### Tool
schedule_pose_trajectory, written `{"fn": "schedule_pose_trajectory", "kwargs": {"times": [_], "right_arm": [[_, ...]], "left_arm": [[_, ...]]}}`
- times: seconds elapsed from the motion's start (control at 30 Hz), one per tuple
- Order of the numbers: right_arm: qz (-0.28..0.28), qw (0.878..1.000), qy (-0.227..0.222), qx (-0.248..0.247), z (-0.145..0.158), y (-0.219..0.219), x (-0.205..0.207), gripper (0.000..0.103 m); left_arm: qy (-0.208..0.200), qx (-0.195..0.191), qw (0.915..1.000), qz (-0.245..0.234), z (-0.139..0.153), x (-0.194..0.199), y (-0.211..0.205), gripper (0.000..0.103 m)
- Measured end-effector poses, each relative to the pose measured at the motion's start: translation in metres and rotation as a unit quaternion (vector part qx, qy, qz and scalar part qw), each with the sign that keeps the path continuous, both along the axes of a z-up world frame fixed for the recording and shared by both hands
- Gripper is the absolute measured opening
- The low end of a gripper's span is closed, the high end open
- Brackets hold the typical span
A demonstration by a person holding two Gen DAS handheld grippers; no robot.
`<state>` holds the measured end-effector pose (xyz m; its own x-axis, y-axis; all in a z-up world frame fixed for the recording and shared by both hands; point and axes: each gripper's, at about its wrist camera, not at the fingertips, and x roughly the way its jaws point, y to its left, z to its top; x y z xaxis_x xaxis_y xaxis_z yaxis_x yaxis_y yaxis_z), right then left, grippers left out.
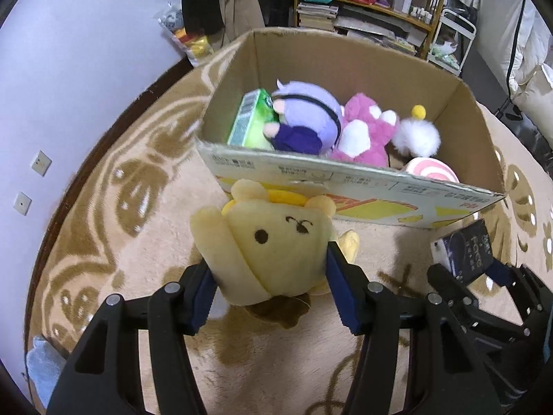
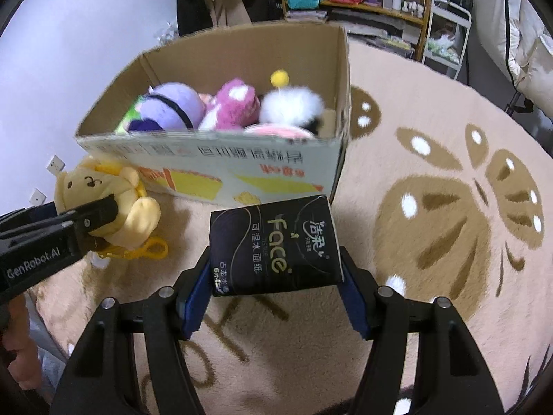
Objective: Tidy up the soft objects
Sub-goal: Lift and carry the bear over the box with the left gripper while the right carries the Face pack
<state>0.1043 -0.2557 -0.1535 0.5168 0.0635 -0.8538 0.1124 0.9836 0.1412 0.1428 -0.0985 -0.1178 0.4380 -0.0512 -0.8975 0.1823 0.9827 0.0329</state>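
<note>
An open cardboard box (image 1: 349,186) with plain brown walls and a printed white and yellow front stands on a fuzzy beige rug (image 1: 145,242) patterned with brown flower shapes. Inside the box lie several plush toys: a rounded lilac doll (image 1: 304,117) with a dark band across its head, a shaggy pink and white toy (image 1: 363,135), a fluffy white ball toy (image 1: 418,138) topped by a small yellow pompom, a pink swirl cushion (image 1: 432,171), and a shiny green packet (image 1: 250,122) against the box's left wall. Behind the box stand a pale wall and wooden shelves (image 1: 376,3) crowded with bags, books and bottles. In front of the box, to its left, the left claw (image 1: 269,290) is closed on a soft yellow bear plush (image 1: 276,242), its blue padded fingers pressing both sides. In front of the box's right corner, the right claw (image 2: 276,287) clamps a smooth black tissue pack (image 2: 273,245) with pale lettering, held above the rug.
</note>
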Motion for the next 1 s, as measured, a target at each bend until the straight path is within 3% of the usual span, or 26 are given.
{"fn": "schedule_pose_trajectory", "kwargs": {"times": [0.27, 0.5, 1.0], "right_arm": [[0.011, 0.999, -0.044, 0.004, 0.026, 0.002, -0.001, 0.070], [0.011, 0.996, -0.084, 0.015, 0.048, -0.004, 0.001, 0.069], [0.018, 0.989, -0.145, 0.002, 0.081, -0.008, 0.021, 0.069]], "left_arm": [[-0.025, -0.005, 0.9996, 0.014, 0.021, 0.000, 0.020, 0.057], [-0.081, 0.017, 0.9961, 0.031, 0.046, 0.000, 0.033, 0.057], [-0.169, 0.014, 0.9855, -0.001, 0.089, 0.008, 0.025, 0.057]]}}
